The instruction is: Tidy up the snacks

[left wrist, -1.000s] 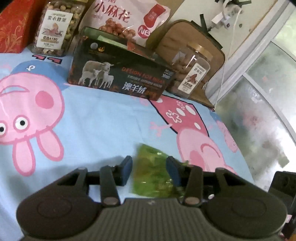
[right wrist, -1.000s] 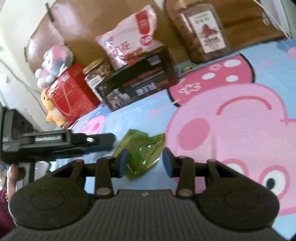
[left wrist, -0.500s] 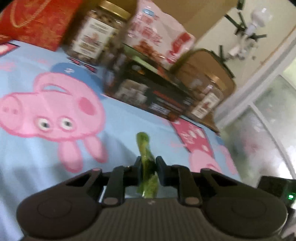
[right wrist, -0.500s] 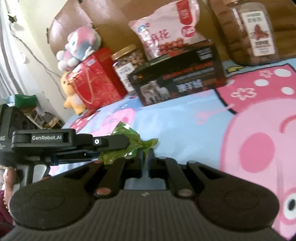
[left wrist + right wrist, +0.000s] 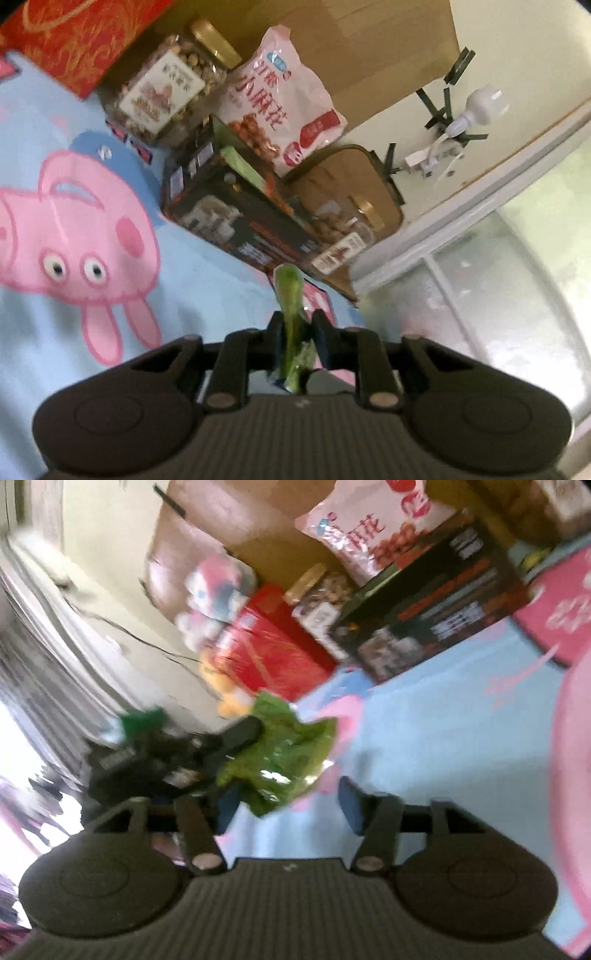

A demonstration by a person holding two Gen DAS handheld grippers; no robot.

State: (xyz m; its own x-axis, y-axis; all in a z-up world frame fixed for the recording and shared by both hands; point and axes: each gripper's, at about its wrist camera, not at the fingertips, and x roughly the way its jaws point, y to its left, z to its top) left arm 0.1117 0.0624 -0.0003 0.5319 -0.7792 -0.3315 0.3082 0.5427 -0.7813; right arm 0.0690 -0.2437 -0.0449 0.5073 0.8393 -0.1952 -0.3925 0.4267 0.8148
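1. The left gripper [image 5: 297, 338] is clamped on a crinkly green plastic snack packet [image 5: 291, 306]; its two dark pads press the packet's sides, and the packet stands edge-on between them, lifted above the bedsheet.
2. Seen from the right wrist, the same green packet [image 5: 284, 753] hangs from the left gripper [image 5: 236, 738], whose black body reaches in from the left of the picture.
3. The right gripper [image 5: 288, 805] has its jaws apart, and they have just been opening. The packet's lower edge hangs between and just ahead of the blue pads, but neither pad presses on it.
4. The light-blue bedsheet with pink cartoon pigs [image 5: 92, 236] lies under both tools.
5. Along the brown headboard stand the other goods: a dark rectangular carton printed with sheep [image 5: 236, 218], a pink-and-white snack bag with red lettering [image 5: 280, 99] leaning behind it, a clear nut jar with a gold lid [image 5: 170, 88], a second clear jar [image 5: 343, 236] to the right, and a red gift box [image 5: 74, 40] at the left.
6. The right-wrist picture is blurred.
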